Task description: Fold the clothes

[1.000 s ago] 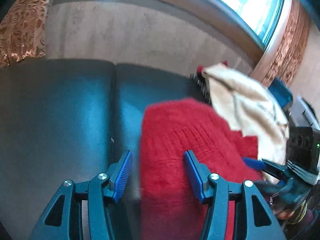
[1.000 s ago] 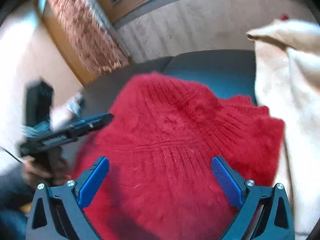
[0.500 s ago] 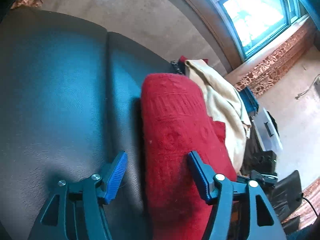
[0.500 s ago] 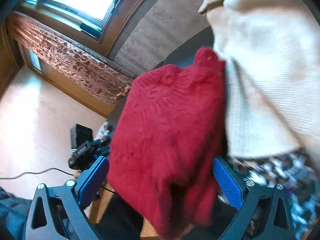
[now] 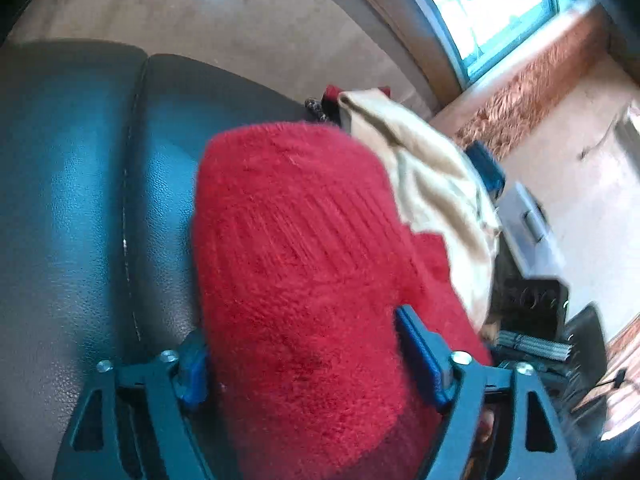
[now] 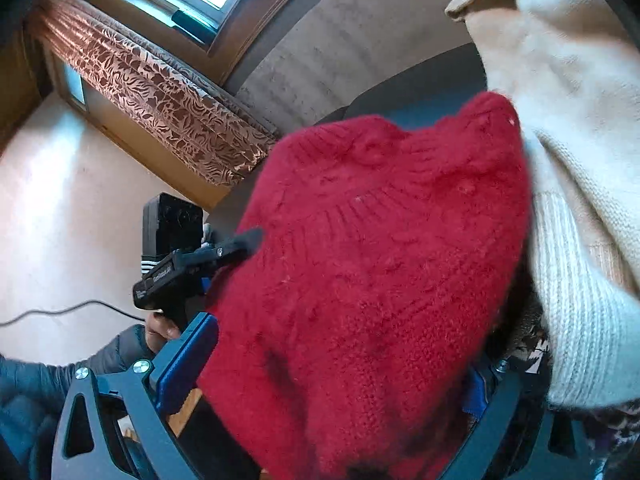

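In my left view the dark sofa [image 5: 80,200] fills the left side. My left tongs [image 5: 308,364] stand wide apart, the red sweater [image 5: 304,264] bulging between the pads at centre — folded, on the seat. A cream garment [image 5: 436,200] lies right of it. My right tongs [image 6: 340,368] also gape around the sweater — lower centre.

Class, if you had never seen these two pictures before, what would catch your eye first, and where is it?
A fluffy red sweater bulges in the centre of both views, on a dark sofa. It lies between the wide jaws of each tool. A cream knit is piled against its right side.
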The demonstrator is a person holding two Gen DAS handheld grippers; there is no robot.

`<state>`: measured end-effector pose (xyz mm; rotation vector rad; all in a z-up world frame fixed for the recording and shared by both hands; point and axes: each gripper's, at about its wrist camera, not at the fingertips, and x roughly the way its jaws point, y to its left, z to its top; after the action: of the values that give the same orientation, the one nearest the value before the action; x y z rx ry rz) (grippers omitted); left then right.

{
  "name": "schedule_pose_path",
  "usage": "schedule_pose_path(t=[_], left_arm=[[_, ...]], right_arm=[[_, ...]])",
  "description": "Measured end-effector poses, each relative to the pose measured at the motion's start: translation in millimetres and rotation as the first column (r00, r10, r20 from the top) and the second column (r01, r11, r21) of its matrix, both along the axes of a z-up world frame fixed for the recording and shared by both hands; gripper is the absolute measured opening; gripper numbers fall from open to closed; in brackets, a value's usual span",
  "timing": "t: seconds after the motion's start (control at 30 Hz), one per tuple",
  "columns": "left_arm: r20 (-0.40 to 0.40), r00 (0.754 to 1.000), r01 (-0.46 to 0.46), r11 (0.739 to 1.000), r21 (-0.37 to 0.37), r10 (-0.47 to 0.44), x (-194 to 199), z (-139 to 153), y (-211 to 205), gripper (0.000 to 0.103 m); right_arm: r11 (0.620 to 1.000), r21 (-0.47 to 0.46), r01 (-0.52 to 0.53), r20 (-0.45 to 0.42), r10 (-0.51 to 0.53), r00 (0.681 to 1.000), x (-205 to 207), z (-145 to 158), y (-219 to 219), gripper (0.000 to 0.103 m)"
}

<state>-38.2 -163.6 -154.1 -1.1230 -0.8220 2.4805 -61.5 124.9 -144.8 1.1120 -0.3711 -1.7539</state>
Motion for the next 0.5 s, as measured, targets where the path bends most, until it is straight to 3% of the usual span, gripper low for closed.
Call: schedule_pose_path(t=[0.07, 0.17, 0.33, 0.5], left_arm=[[0.014, 1.0, -0.022, 1.0, 0.005, 0.021, 8, 3, -5, 0.053], [0.006, 0.996, -0.083, 0.995, -0.058, 0.083, 37, 11, -19, 0.05], [0.016, 0.982, -0.186, 0.973, -0.134, 0.19, 91, 17, -56, 0.048], [0.02, 0.965, -0.26, 0.962, -0.084, 0.263, 121, 8, -87, 0.052]], right_arm=[[1.0, 0.001, 0.011, 0.02, -0.011, 1.0, -2, 2, -6, 0.103], [0.999, -0.001, -0.038, 0.038, 0.038, 0.999, 0, 4, -28, 0.103], [0.994, -0.046, -0.101, 0.05, 0.103, 0.993, 2, 8, -48, 0.103], [0.992, -0.049, -0.119, 0.085, 0.123, 0.989, -5, -3, -62, 0.103]])
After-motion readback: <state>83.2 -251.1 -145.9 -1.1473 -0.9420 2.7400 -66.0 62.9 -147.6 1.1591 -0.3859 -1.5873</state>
